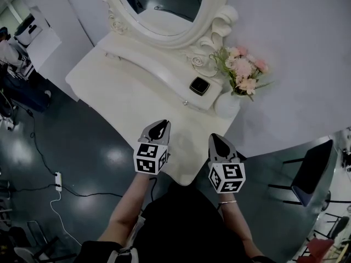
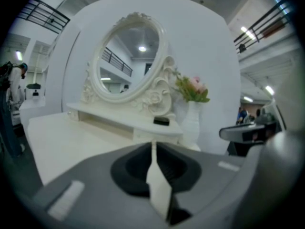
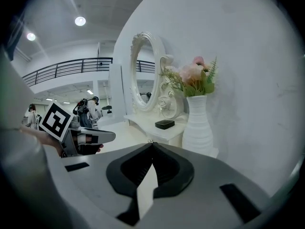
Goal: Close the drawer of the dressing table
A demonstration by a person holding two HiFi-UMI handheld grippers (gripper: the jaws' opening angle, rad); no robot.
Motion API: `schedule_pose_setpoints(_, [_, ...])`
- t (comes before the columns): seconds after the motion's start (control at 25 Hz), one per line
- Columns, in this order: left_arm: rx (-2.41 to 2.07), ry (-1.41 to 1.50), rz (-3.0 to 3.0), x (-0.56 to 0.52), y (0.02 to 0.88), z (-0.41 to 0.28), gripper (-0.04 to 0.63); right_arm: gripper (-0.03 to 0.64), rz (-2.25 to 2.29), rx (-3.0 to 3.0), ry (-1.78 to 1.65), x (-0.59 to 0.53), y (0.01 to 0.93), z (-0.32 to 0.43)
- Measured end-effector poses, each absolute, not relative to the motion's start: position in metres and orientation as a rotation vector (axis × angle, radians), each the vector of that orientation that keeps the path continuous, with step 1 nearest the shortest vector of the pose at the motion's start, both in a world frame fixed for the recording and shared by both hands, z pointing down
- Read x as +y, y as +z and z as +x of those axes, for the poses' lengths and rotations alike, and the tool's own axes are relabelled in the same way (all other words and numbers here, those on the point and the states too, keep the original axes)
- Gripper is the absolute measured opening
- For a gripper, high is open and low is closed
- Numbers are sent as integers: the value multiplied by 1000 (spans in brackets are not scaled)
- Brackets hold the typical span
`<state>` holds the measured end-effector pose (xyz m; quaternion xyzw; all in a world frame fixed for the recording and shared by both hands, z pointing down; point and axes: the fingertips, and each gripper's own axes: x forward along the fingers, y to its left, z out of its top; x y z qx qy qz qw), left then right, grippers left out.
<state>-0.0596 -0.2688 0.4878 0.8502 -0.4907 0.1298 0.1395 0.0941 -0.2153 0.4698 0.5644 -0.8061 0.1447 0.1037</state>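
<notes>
- Cream-white surface (image 1: pixel 126 92) of the dressing table lies just ahead of the person, with its rounded near edge under both grippers. Dark glossy floor (image 1: pixel 82 147) surrounds it, and a white power strip (image 1: pixel 57 181) with its cable lies on the floor at the left.
- The left gripper (image 1: pixel 162 123) and right gripper (image 1: pixel 214 137) hover side by side above that near edge. Each has its fingers pressed together, with nothing between them.
- Beyond them, well apart from both, the drawer (image 1: pixel 187 101) sits in the raised shelf at the back. Its small knob faces the grippers and its front looks flush with the shelf.
- A black box (image 1: pixel 199 86) rests on the shelf above the drawer, and a white vase (image 1: pixel 226 104) of pink flowers (image 1: pixel 244 70) stands just beside it on the right.
- Farthest back, an oval mirror (image 1: pixel 164 4) in a carved frame stands before the white wall (image 1: pixel 296 48).
</notes>
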Motion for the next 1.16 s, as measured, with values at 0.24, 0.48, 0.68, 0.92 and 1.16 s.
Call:
schedule_pose_setpoints(0.24, [-1411,365,2460,-264,486,-60,32,3,1670,-2359,393,-214,468,95])
schedule_pose_setpoints(0.48, [-1403,367,2472,-262,484,-58,32,4,1680,-2365,401,-214,467,96])
schedule_pose_setpoints(0.68, [-1402,361,2476,-261,484,-57,32,3,1679,-2362,404,-214,469,97])
schedule_pose_setpoints(0.92, [-1417,353,2466,-260,483,-60,32,5,1669,-2371,404,-215,469,97])
schedule_pose_setpoints(1.16, [-1405,357,2474,-261,483,-58,32,5,1683,-2363,419,-217,470,99])
